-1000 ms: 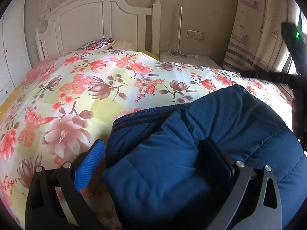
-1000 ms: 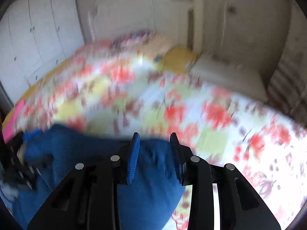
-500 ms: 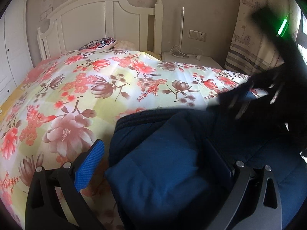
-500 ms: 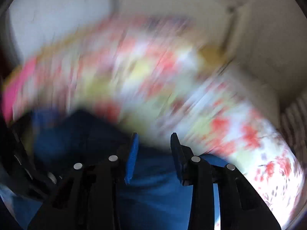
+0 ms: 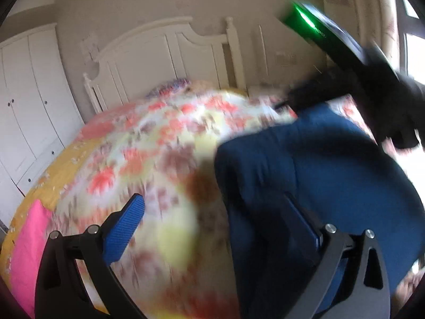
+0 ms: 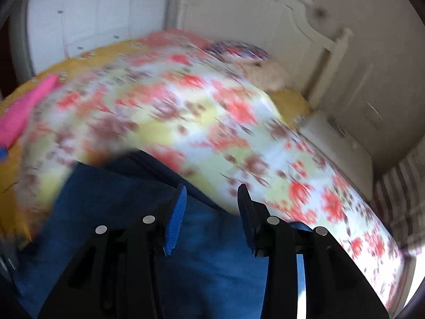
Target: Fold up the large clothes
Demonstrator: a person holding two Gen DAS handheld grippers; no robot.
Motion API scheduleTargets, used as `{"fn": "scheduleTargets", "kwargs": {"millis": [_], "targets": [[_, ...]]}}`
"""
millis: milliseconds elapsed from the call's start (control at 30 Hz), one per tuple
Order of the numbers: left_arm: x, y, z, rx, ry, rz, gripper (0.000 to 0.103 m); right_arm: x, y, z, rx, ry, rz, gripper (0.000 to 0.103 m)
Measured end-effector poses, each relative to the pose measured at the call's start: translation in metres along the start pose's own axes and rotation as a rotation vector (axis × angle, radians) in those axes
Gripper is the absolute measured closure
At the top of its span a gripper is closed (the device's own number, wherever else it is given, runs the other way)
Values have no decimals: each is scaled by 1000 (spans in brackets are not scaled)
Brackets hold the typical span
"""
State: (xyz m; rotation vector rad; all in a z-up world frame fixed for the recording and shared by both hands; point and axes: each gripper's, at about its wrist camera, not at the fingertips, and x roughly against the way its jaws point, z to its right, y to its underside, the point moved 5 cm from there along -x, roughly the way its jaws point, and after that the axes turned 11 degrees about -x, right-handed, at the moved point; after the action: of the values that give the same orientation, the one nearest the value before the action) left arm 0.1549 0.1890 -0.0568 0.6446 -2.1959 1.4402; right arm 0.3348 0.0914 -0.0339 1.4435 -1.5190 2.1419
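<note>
A: Where's the jacket (image 5: 332, 175)?
B: On the bed (image 5: 148, 143), over the floral quilt (image 6: 186, 111), toward the near edge. It's dark blue and padded.
A: And the left tongs (image 5: 212, 220)?
B: Spread wide. One blue pad sits over the quilt; the other finger is against the jacket, with no pinch on it.
A: The right tongs (image 6: 211, 212)?
B: Narrow gap, jacket cloth below and between the pads (image 6: 175, 218). Whether they actually pinch it, I can't tell; it's blurred.
</note>
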Motion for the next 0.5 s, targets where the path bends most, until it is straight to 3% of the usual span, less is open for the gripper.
{"fn": "scheduleTargets", "kwargs": {"millis": [67,100,167,233,400,500], "targets": [[-10,25,5,34,31,-44,2,-24,11,-32,90,-52,-106,67],[-14,31,2,90,70,-53,2,-39,22,-45,164,-15,-155,67],[-23,42,-6,190,124,-82,2,-48,25,-54,213,56,-152,66],[-25,45,-3,173,118,-86,2,-42,22,-53,214,68,-152,66],[-27,46,0,179,111,-83,2,15,15,-61,175,-7,-49,66],[-27,47,-1,191,104,-80,2,43,25,-84,223,-67,-11,66]]}}
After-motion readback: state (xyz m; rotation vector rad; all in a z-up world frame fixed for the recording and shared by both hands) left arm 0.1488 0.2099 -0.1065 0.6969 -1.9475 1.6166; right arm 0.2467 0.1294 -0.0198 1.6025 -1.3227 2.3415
